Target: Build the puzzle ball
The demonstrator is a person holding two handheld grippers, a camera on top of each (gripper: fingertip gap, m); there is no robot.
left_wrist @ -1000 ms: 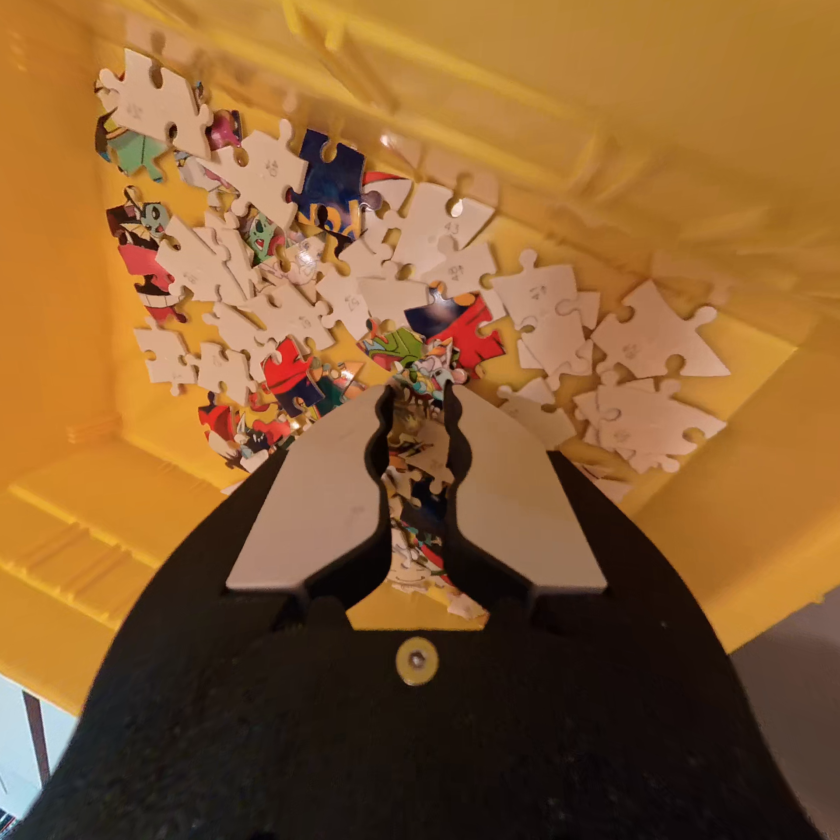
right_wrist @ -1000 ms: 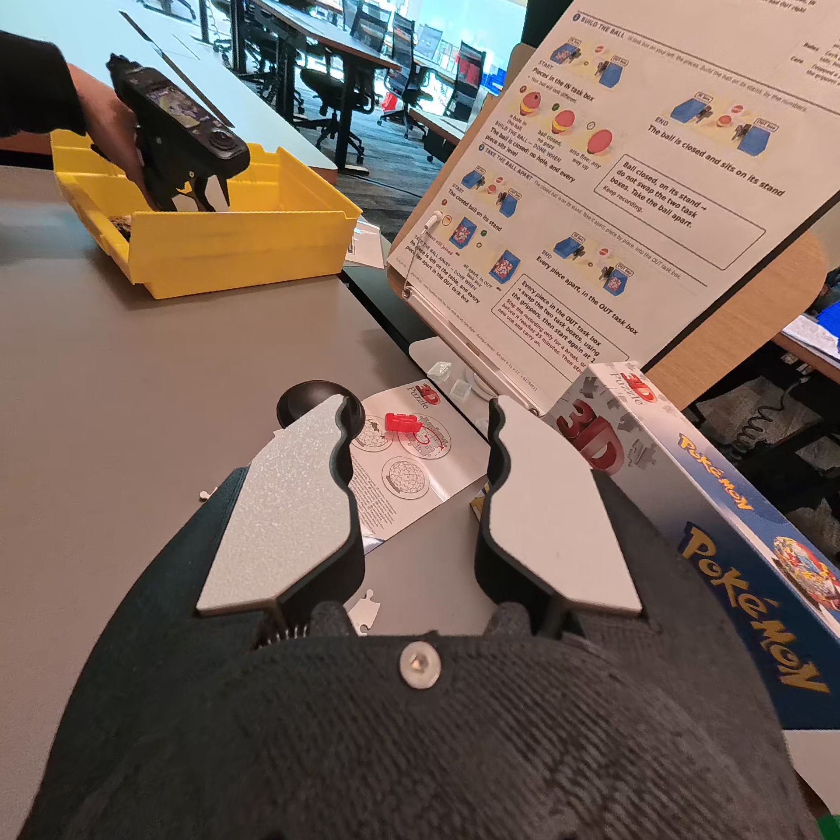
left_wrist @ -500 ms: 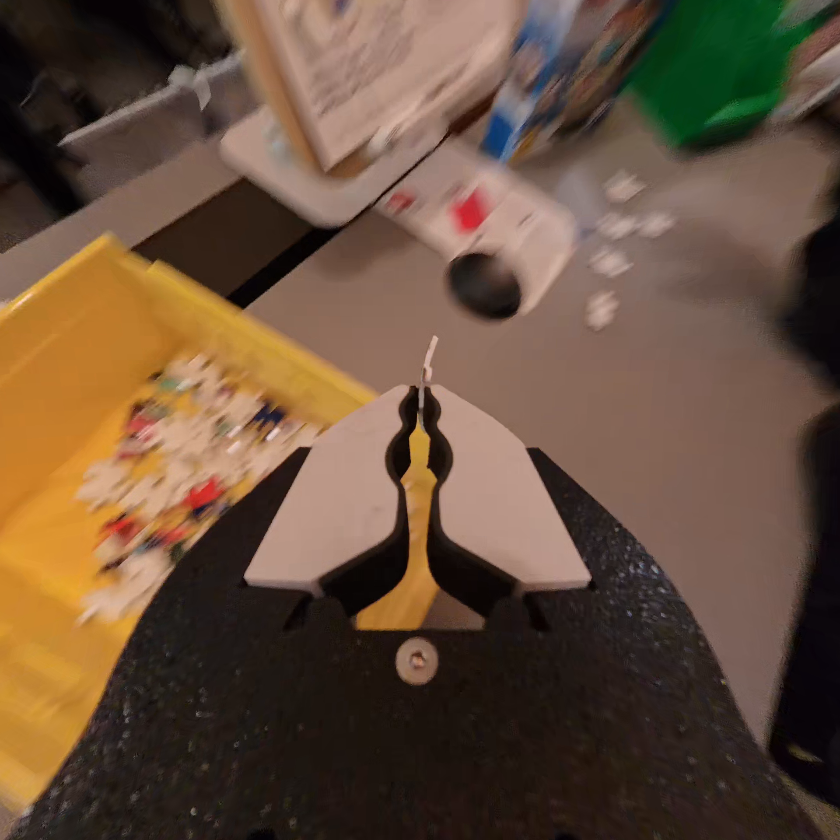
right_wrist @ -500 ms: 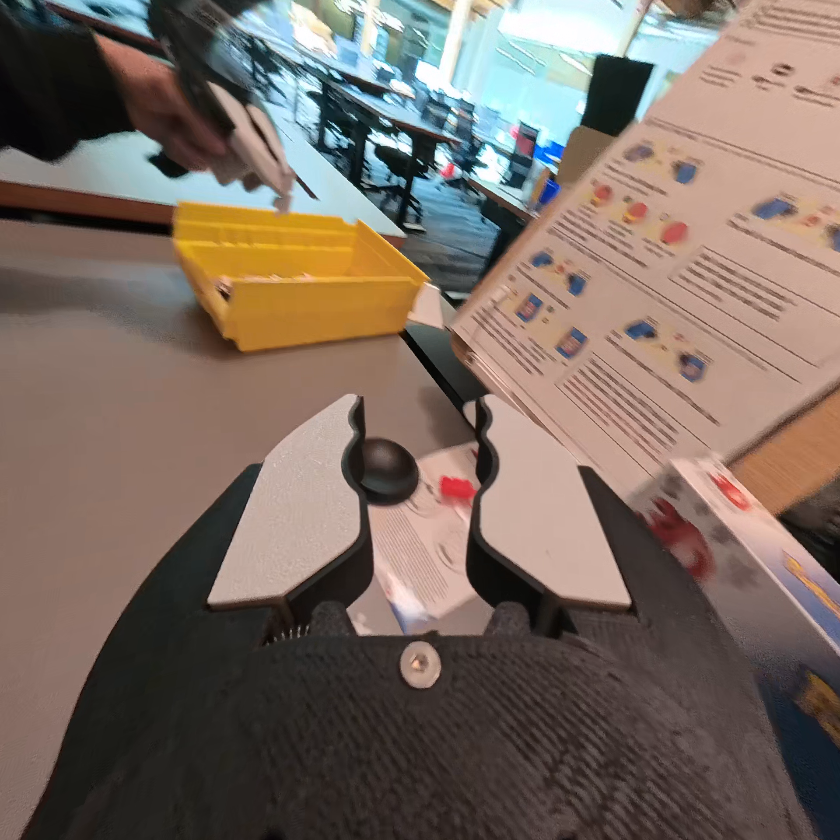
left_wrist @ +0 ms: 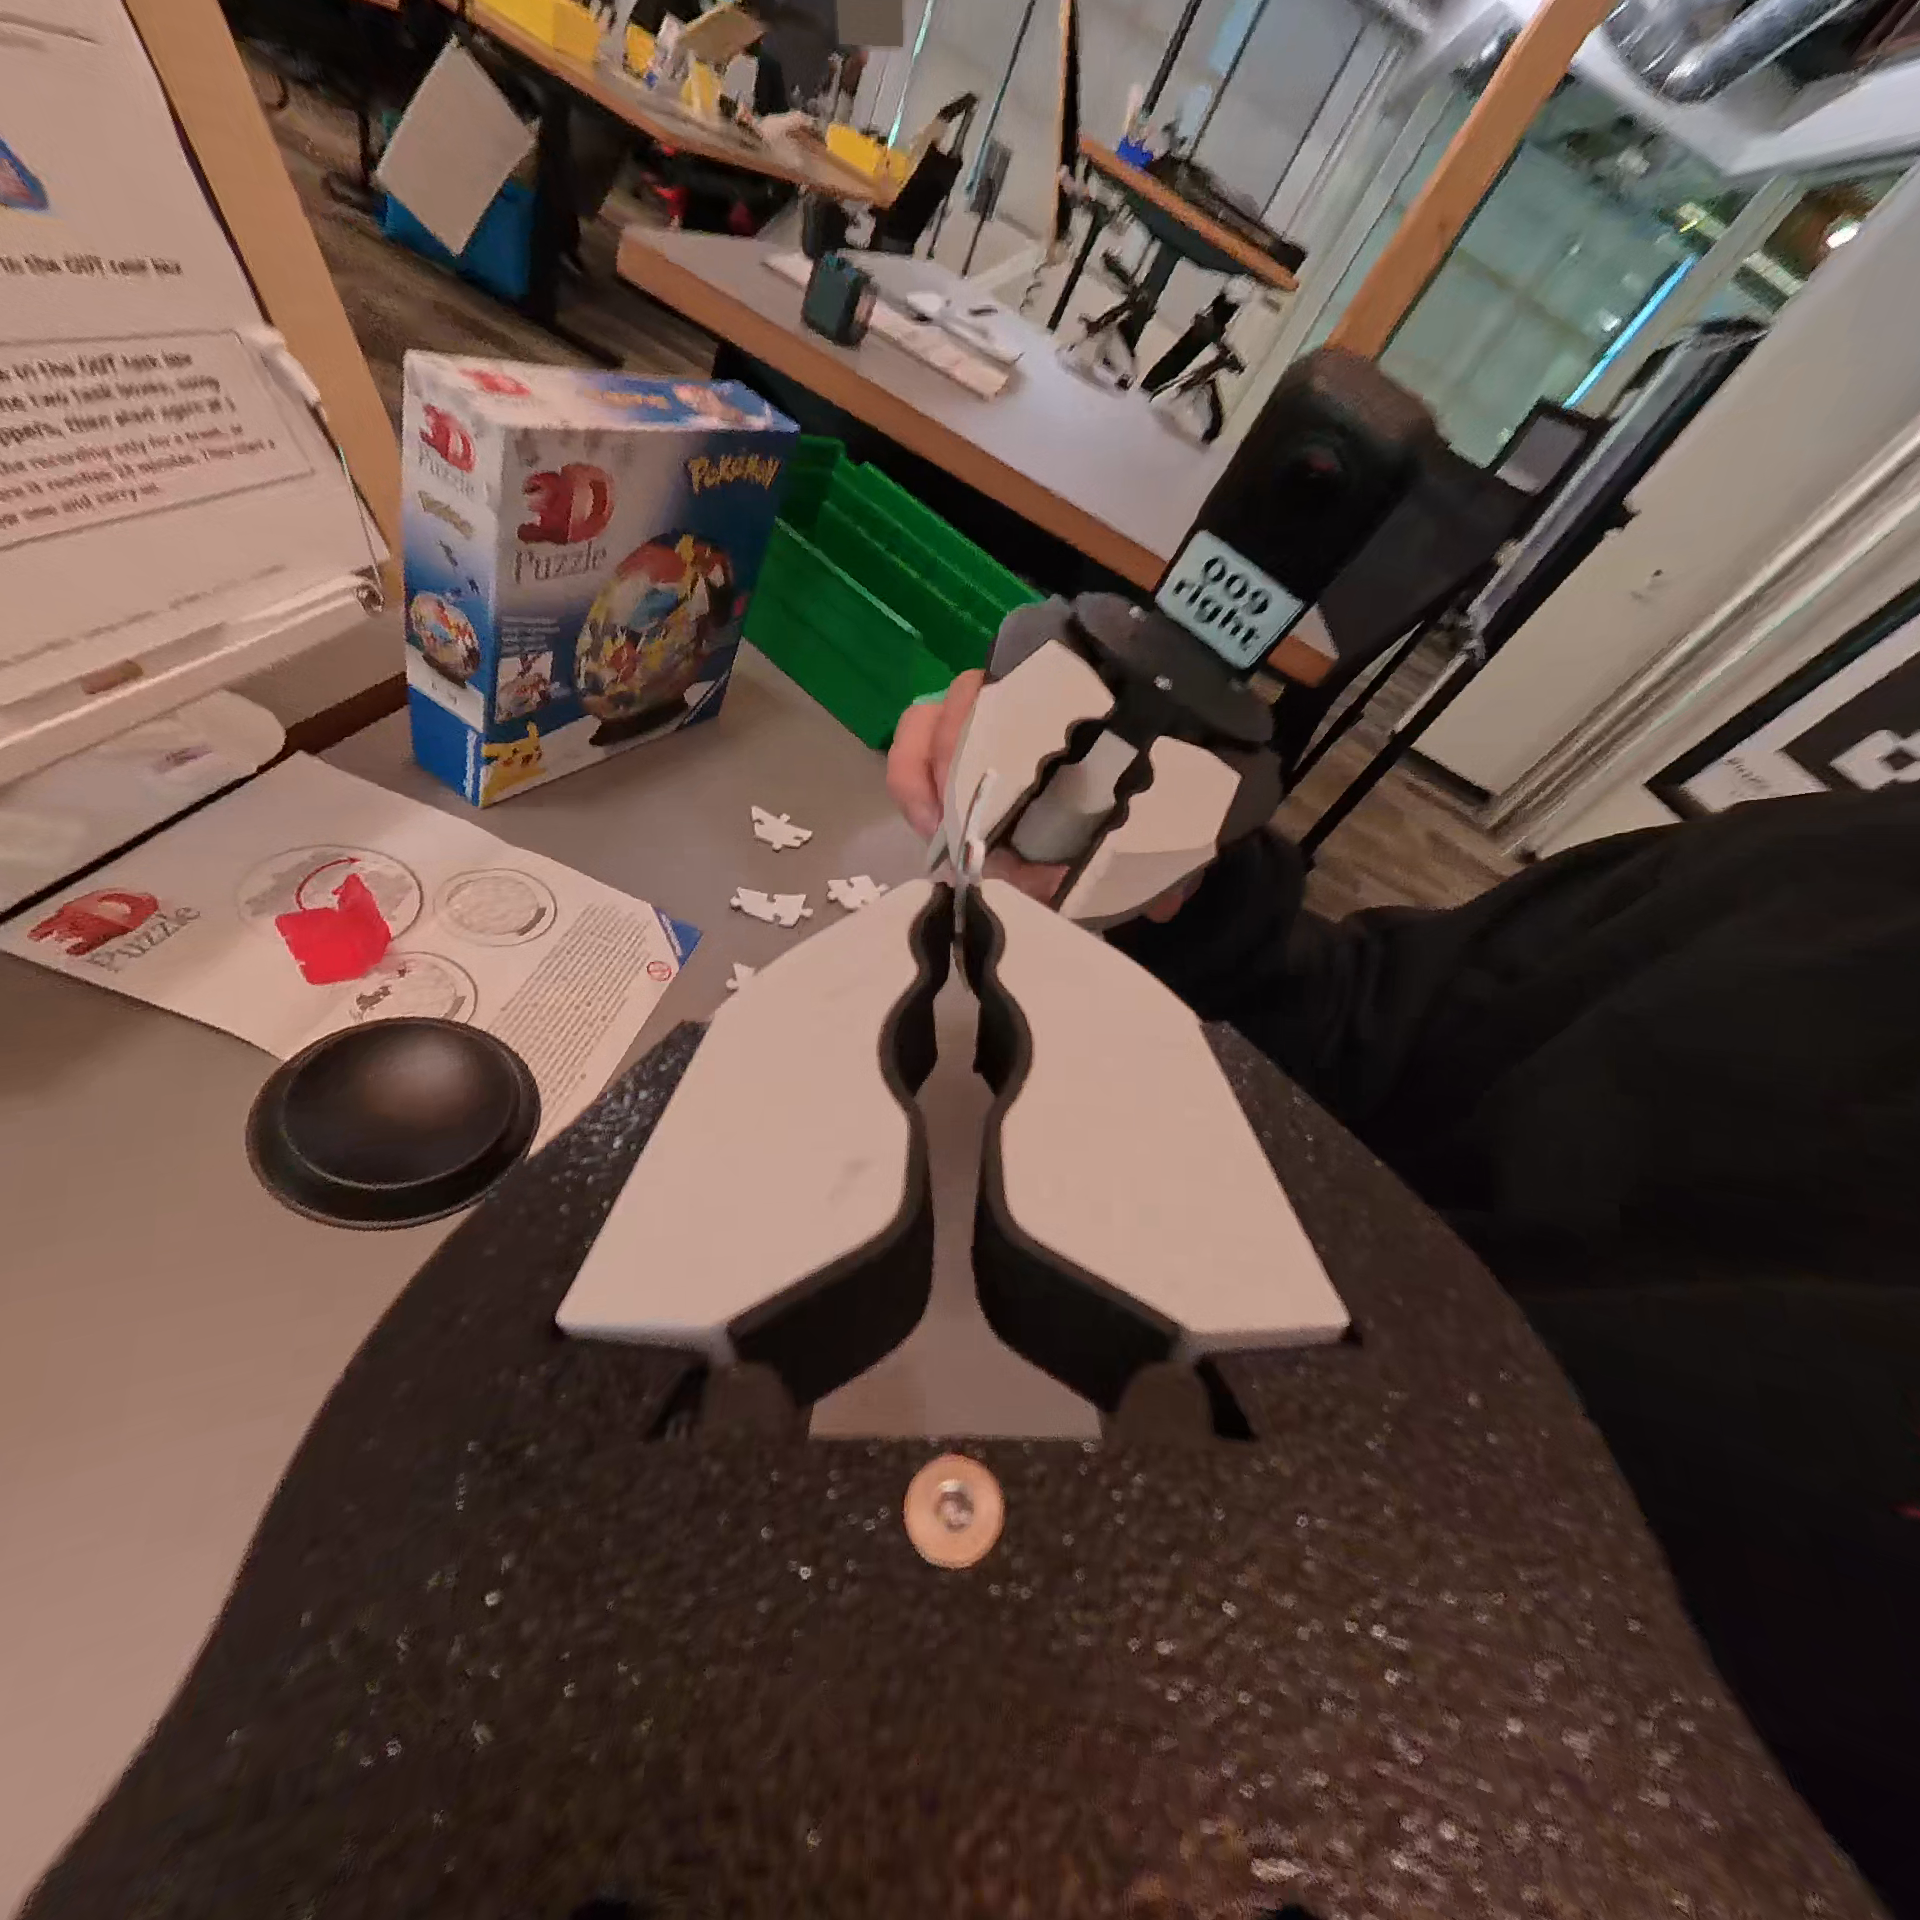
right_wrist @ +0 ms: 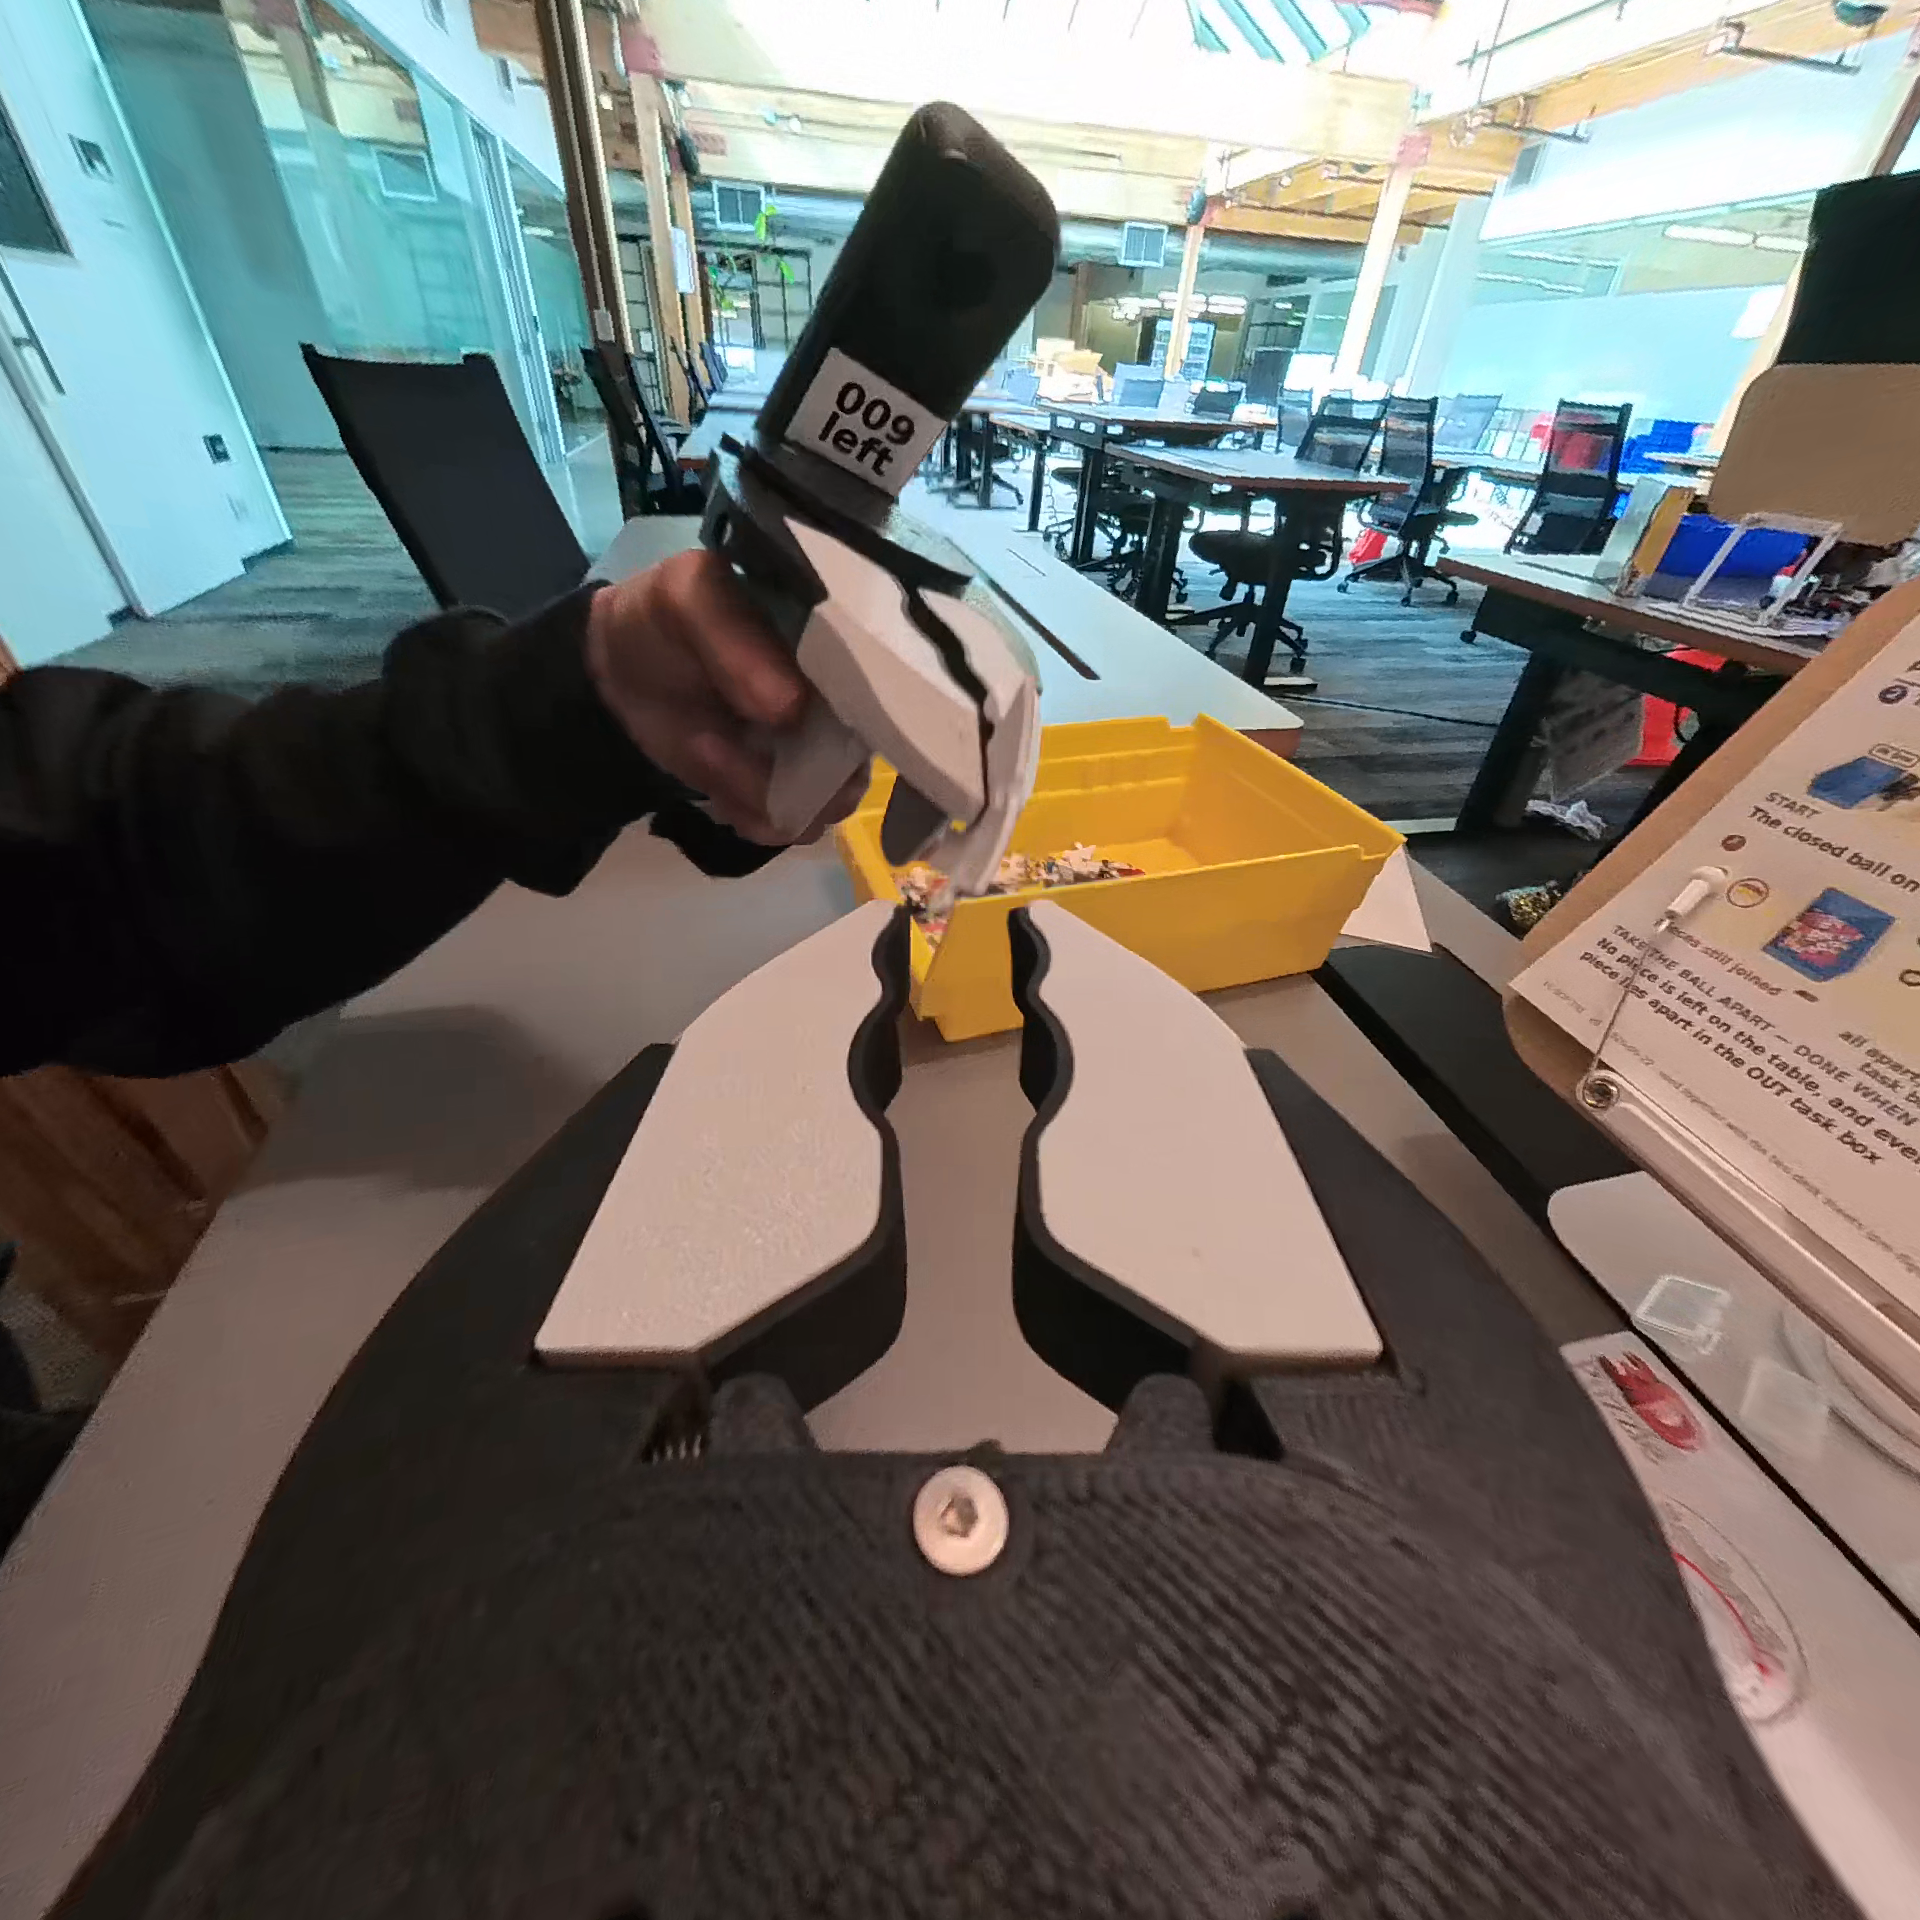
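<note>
My left gripper [left_wrist: 961, 896] is shut on a thin puzzle piece [left_wrist: 968, 836], seen edge-on and sticking up from the fingertips. It is held in the air facing my right gripper [left_wrist: 1081, 821], which is open and close in front of it. In the right wrist view, my right gripper [right_wrist: 958, 920] is open and empty. The left gripper [right_wrist: 971, 831] hangs just beyond its tips with the piece [right_wrist: 928, 896] near the left fingertip. The yellow bin [right_wrist: 1195, 914] behind holds several loose pieces. The black ball stand [left_wrist: 395, 1127] sits on the grey table at the left.
A leaflet [left_wrist: 436, 966] with a red piece [left_wrist: 332, 930] on it lies by the stand. The puzzle box [left_wrist: 582, 592], a green bin [left_wrist: 873, 592] and loose white pieces [left_wrist: 774, 828] lie farther back. An instruction board [right_wrist: 1766, 935] stands at the right. Left and right tips are no more than a few centimetres apart.
My left gripper closed on a piece in the yellow bin, lifted it out and swung over to face the right gripper. My right gripper rose from the table and turned toward the bin.
</note>
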